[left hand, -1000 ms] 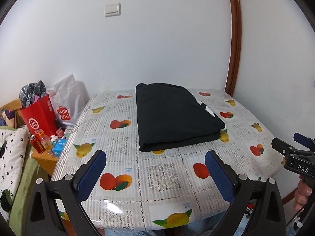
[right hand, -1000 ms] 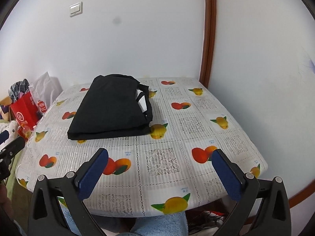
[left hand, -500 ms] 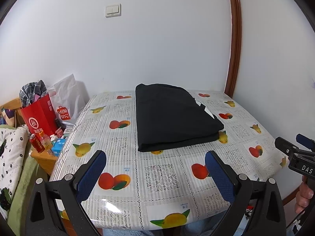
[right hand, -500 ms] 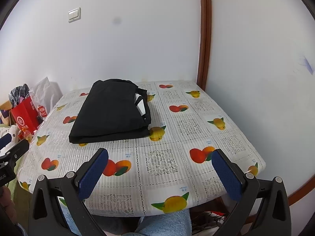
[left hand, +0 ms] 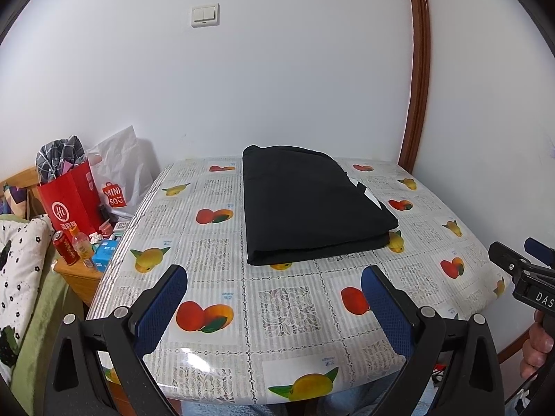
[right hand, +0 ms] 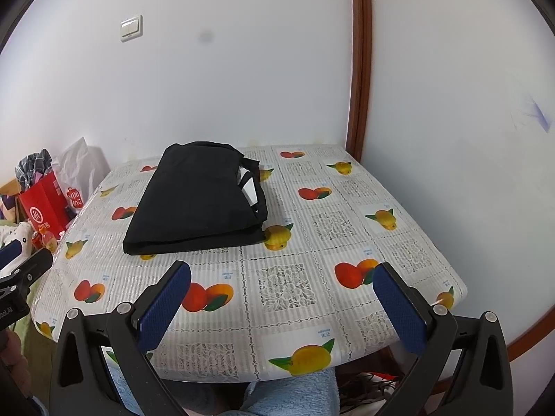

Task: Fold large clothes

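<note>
A black garment [left hand: 308, 204] [right hand: 201, 201] lies folded into a thick rectangle on the far half of the table [left hand: 288, 308] [right hand: 295, 291], which wears a fruit-print cloth. My left gripper [left hand: 274, 280] hangs open over the table's near edge, well short of the garment, with nothing between its blue pads. My right gripper [right hand: 282, 277] is open too, empty, above the near edge to the right. Each view catches the other gripper at its side: the right one [left hand: 520, 260] and the left one [right hand: 20, 267].
White walls close the table at the back and right, with a brown trim strip [left hand: 416, 69] in the corner. Left of the table stand a red paper bag [left hand: 69, 201], a white shopping bag [left hand: 118, 180], and a wooden stand with a can and bottle [left hand: 73, 246].
Both grippers have drawn back and upward from the table, so the garment and table look smaller and lower in both views. The garment has not moved.
</note>
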`<state>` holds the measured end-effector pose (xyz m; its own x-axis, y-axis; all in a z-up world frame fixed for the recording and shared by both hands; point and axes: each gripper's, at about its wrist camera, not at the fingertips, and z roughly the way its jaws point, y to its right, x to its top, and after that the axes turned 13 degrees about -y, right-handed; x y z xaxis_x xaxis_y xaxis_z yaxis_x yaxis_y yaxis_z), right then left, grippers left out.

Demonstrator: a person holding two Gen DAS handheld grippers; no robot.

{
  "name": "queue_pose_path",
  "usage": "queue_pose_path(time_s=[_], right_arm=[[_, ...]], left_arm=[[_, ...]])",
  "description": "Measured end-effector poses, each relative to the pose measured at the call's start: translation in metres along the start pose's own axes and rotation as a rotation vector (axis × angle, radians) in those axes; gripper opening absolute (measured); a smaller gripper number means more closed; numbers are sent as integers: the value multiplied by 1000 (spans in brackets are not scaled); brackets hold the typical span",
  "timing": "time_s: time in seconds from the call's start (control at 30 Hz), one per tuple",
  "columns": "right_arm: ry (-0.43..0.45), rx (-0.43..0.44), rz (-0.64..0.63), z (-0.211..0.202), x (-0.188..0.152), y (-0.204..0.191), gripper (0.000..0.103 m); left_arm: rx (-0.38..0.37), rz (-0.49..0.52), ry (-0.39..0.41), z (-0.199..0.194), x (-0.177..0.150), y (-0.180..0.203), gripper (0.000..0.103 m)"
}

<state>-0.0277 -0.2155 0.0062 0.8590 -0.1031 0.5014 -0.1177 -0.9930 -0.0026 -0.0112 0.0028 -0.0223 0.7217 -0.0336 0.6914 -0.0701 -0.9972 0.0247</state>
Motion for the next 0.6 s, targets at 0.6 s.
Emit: queue_pose_path(time_s=[0.6], right_arm=[[6, 3, -10, -1, 0, 0, 103]], left_arm=[[-3, 5, -4, 1, 1, 0, 101]])
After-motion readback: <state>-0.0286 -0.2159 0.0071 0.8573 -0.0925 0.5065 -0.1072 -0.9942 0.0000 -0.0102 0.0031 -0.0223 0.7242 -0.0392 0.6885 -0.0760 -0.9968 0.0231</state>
